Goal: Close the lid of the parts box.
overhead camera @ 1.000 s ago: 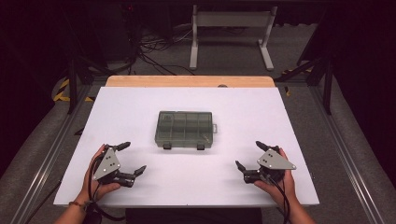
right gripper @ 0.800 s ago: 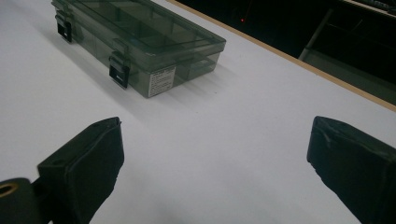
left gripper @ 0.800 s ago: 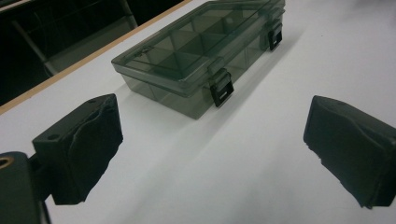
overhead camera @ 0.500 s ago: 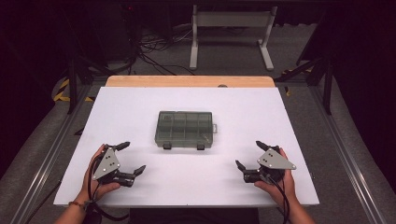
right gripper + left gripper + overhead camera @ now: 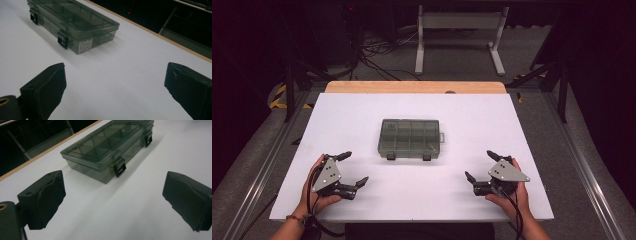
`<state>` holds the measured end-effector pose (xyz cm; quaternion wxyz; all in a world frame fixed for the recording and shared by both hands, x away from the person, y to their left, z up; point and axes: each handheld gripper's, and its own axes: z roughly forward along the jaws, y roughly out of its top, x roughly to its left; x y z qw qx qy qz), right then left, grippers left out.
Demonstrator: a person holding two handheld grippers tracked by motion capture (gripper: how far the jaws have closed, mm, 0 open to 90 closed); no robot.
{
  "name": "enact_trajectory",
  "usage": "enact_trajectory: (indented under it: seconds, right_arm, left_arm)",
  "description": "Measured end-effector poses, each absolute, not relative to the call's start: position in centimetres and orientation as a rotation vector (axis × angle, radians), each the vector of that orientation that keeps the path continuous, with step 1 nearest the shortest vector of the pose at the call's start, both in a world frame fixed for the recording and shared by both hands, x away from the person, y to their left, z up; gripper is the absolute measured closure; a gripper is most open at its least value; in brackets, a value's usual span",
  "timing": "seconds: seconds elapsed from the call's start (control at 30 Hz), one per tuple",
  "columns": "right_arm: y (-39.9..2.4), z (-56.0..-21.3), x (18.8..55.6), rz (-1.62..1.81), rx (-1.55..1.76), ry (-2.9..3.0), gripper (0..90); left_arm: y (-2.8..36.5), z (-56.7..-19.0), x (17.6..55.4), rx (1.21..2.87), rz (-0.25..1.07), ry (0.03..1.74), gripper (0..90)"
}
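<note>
At the near edge of the white table (image 5: 362,120), the left gripper (image 5: 348,170) and right gripper (image 5: 478,165) rested in the person's hands, jaws spread wide and holding nothing. Beyond them, mid-table and well apart from both, sat the smoky translucent plastic compartment box (image 5: 410,138), lid closed, its two black latches (image 5: 119,167) facing the person.

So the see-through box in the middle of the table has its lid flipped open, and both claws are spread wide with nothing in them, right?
Not quite: the box has its lid shut, both latches down, as the left gripper view shows. The rest holds: the left gripper and the right gripper are open and empty.
</note>
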<state>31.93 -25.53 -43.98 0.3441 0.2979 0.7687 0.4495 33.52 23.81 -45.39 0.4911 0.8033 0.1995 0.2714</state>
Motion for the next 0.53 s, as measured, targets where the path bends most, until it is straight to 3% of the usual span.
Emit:
enact_trajectory:
  seconds: [0.53]
  right_arm:
    - [-25.75, -44.11, 31.92, 1.159, 0.779, 2.011, 4.6]
  left_arm:
    - [23.83, -45.78, 34.28, 1.959, 0.637, 0.52, 5.4]
